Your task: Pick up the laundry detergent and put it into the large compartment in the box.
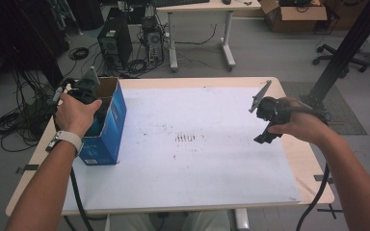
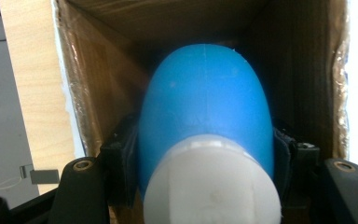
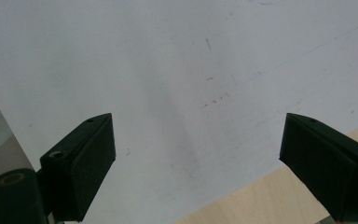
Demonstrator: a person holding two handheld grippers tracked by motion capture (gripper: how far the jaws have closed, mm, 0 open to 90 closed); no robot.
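Observation:
A blue cardboard box (image 1: 111,120) stands open-topped at the left of the white mat (image 1: 197,139). My left gripper (image 1: 87,94) reaches down into its opening, tips hidden by the hand and the box walls. In the left gripper view the left gripper (image 2: 205,154) is shut on a blue bottle (image 2: 205,102) with a white cap (image 2: 212,186), held inside the brown box walls (image 2: 98,93). My right gripper (image 1: 262,138) hovers over the mat's right side. Its jaws (image 3: 198,158) stand open with nothing between them, above the mat (image 3: 168,70).
The wooden table (image 1: 298,159) shows bare along the right edge, and also (image 3: 261,200) under the right gripper. Beyond the table lie computer towers (image 1: 115,41), floor cables, a desk (image 1: 200,29), a cardboard carton (image 1: 294,17) and a black post (image 1: 347,48).

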